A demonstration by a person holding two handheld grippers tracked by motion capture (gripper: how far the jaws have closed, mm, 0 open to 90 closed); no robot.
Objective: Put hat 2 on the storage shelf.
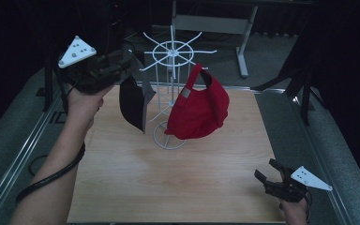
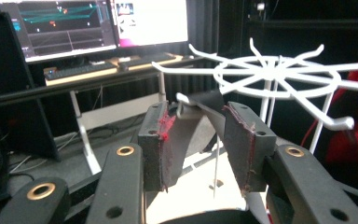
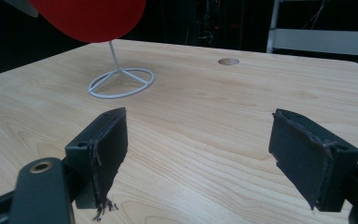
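At the left of the high view, the left gripper (image 1: 122,70) is raised above the table's far-left corner, held by the person's left hand (image 1: 82,101). In the left gripper view its jaws stand partly apart around the strap of a black fabric cap (image 1: 133,101); the left pad appears to touch the fabric, while contact at the right pad cannot be confirmed, so a firm pinch cannot be told. The black cap hangs from a left-hand arm of the white wire rotary stand (image 1: 171,51), clear of the light wooden table (image 1: 168,187).

The stand's ring base (image 3: 121,84) rests on the table near its centre-rear. A red fabric baseball cap (image 1: 199,108) hangs from a right-hand arm of the stand, just beside the central pole.

At the lower right, the right gripper (image 1: 267,176) sits low over the table's near-right edge. Its jaws are spread wide with nothing between them.
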